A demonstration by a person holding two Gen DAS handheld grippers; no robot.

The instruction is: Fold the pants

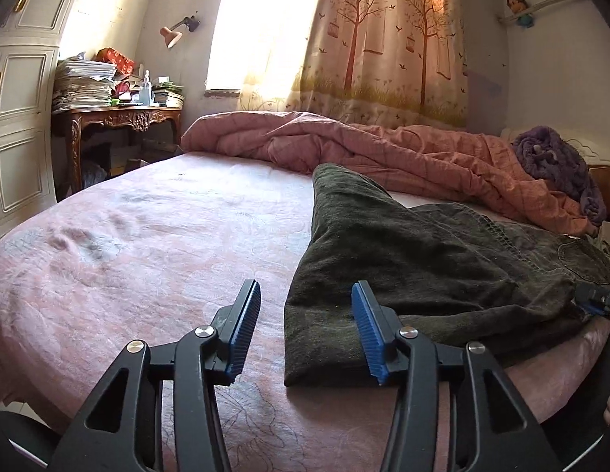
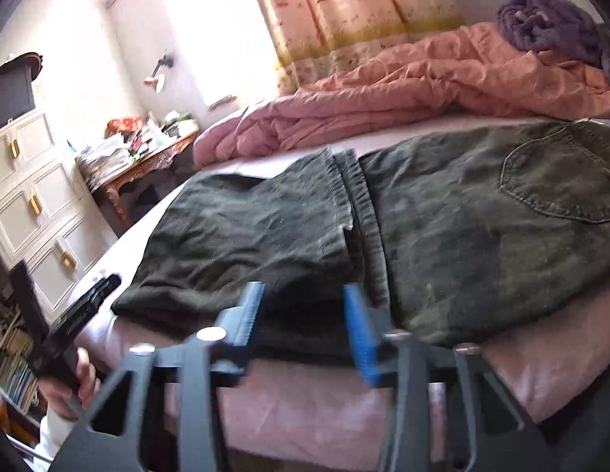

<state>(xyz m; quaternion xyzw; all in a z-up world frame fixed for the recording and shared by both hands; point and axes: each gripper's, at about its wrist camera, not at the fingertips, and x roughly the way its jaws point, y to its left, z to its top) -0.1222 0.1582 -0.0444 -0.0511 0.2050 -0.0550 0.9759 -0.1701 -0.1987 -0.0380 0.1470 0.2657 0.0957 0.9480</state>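
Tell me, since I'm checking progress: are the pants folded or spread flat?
Folded. The pants lie doubled on the bed: the leg hems rest near the back pocket, and a thick folded edge faces the camera.

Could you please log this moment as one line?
pants: folded on bed | left gripper: open, empty | right gripper: open, empty

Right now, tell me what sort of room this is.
A lived-in bedroom, most likely: a bed with a rumpled pink quilt, a curtained window, and a white wardrobe.
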